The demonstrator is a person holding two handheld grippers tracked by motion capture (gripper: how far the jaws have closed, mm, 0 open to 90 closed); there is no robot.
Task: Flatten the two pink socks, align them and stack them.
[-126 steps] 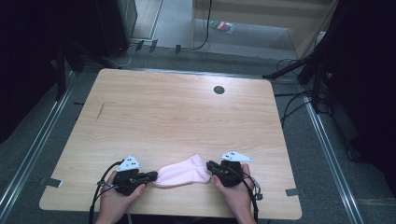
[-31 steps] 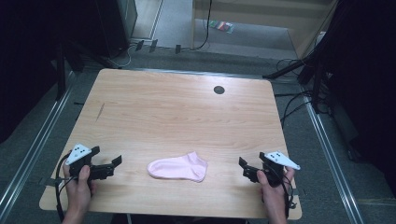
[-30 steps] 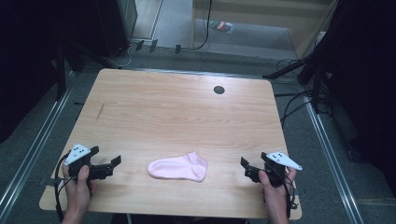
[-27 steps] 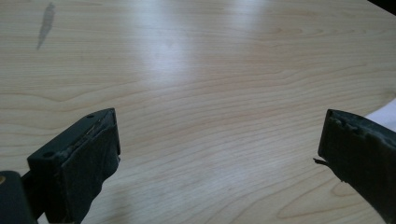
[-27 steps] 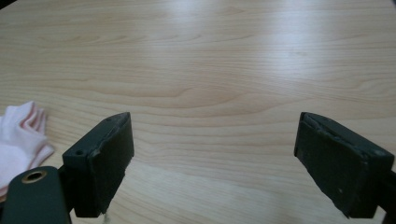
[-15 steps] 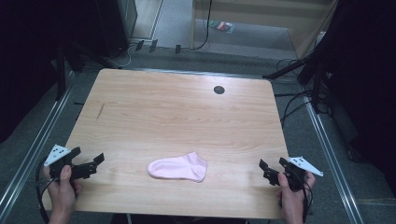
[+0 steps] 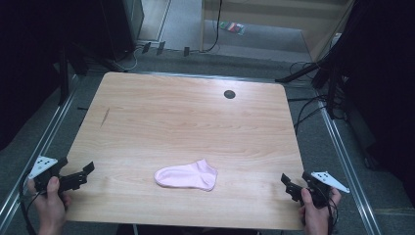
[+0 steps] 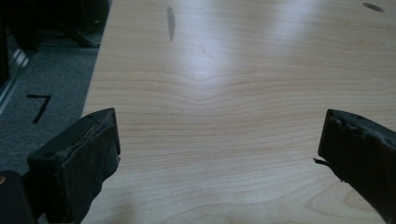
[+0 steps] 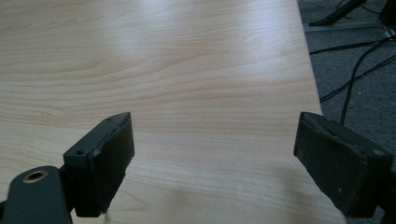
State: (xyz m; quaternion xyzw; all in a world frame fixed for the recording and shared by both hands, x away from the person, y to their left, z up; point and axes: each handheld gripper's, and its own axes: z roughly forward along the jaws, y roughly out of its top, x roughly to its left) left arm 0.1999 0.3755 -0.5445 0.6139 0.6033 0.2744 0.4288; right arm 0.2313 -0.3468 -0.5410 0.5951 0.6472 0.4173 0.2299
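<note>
Pink knit sock (image 7: 186,175), flat, foot-shaped

In the right gripper view, the right gripper (image 9: 212,158) rises from the bottom edge with its two black jaws spread wide apart and nothing between them. Under and beyond it lies the table (image 9: 187,60), pale wood with grain running across and a soft glare near the top. The table's edge runs down the right side, and past it is grey carpeted floor (image 9: 355,79) with black cables (image 9: 348,53) trailing across it.
</note>
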